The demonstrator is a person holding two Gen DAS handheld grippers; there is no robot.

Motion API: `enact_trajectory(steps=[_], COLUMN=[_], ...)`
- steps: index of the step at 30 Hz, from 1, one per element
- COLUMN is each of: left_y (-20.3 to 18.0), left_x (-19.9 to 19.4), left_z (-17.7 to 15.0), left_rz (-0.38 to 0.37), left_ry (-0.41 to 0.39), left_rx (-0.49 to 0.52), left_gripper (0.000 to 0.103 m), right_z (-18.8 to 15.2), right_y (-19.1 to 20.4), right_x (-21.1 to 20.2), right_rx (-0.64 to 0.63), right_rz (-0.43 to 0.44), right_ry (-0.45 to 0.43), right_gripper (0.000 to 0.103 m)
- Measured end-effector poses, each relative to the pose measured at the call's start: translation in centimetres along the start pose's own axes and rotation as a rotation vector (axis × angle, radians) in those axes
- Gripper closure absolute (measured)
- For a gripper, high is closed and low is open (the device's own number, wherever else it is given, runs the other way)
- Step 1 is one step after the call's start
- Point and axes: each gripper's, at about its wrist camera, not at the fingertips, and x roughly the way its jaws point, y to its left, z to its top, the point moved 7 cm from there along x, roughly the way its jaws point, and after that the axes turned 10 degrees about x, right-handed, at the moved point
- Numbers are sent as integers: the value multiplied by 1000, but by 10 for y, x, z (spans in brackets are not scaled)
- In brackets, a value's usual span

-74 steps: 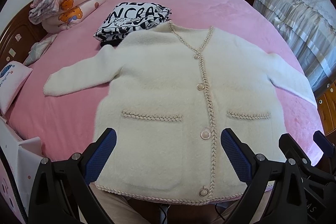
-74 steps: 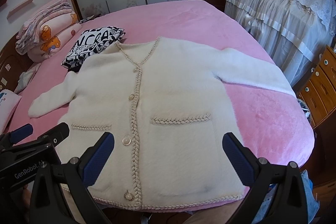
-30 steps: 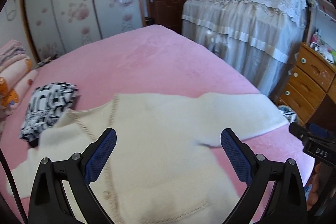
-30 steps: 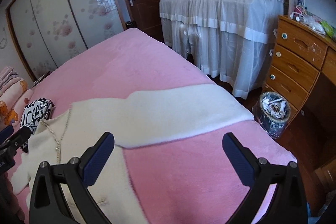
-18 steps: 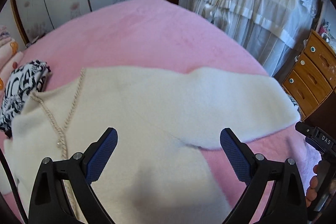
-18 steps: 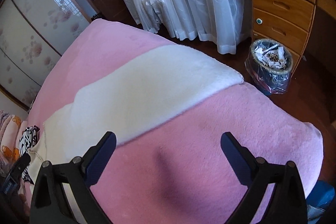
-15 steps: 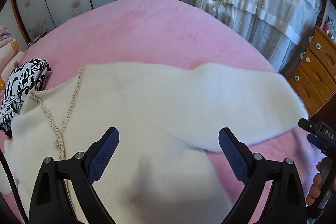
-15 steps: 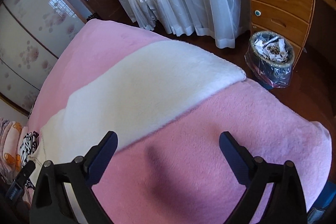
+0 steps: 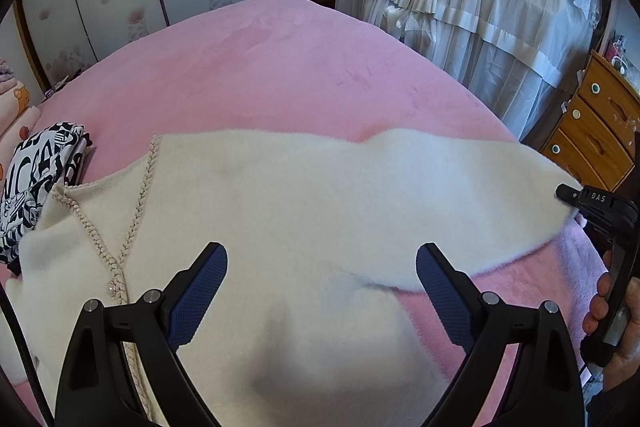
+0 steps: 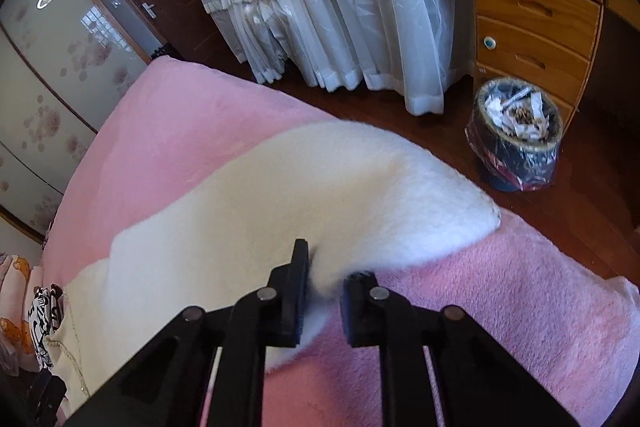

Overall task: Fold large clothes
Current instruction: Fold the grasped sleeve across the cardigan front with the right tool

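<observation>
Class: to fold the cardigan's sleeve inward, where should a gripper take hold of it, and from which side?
Grip the sleeve by its lower edge near the cuff, coming from the near bed edge. It lies flat and outstretched, with that edge free. The right gripper has just closed on it there; the left gripper hangs open above the body.

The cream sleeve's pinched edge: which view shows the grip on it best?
The right wrist view. There the right tongs have just closed on the lower edge of the cream sleeve, with fabric bunched between the pads. The left wrist view shows the whole sleeve lying across the pink bed, but the right tongs only at its far tip.
</observation>
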Motion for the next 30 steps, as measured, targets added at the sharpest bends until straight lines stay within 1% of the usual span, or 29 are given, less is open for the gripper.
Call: enact_trajectory(steps=[1, 3, 5, 7, 10, 12, 14, 15, 16, 18, 19, 20, 21, 23, 26, 30], left_y=[4, 15, 31, 48, 81, 106, 129, 137, 144, 157, 161, 163, 165, 165, 156, 128], left_x=[-5, -17, -30, -41, -52, -54, -49, -46, -42, -32, -27, -23, -19, -15, -14, -18], left_z=[0, -3, -6, -14, -33, -52, -73, -83, -92, -114, -121, -129, -137, -142, -138, -119], left_rz=[8, 15, 34, 39, 53, 65, 68, 67, 65, 36, 24, 9, -13, -48, -99, -162], left_ry=[-4, -19, -34, -36, -35, -20, 8, 26, 44, 81, 97, 111, 118, 117, 91, 54], left_rx=[-3, -15, -37, -68, -130, -166, -196, -209, -223, -256, -271, -285, -299, -318, -317, -280], left_gripper=[8, 8, 8, 8, 8, 8, 8, 8, 8, 8, 8, 8, 8, 8, 8, 8], right_z=[0, -2, -13, -31, -77, -112, -156, -179, -201, -245, -268, -282, -294, -308, -311, -314], right_y=[12, 37, 75, 114, 174, 202, 223, 230, 233, 235, 231, 227, 222, 218, 214, 204], right_x=[-12, -33, -58, -79, -100, -101, -90, -79, -68, -49, -37, -28, -23, -29, -51, -74], right_rx=[-32, -89, -178, -279, -427, -517, -618, -659, -688, -732, -760, -781, -800, -823, -833, -831], right_rz=[25, 92, 166, 226, 336, 367, 370, 362, 355, 320, 284, 258, 241, 239, 286, 297], right_ry=[-31, -66, -93, -113, -83, -54, -13, 21, 64, 140, 176, 198, 206, 183, 177, 154], right_gripper=[93, 94, 94, 94, 94, 94, 94, 93, 90, 87, 79, 64, 58, 50, 41, 39])
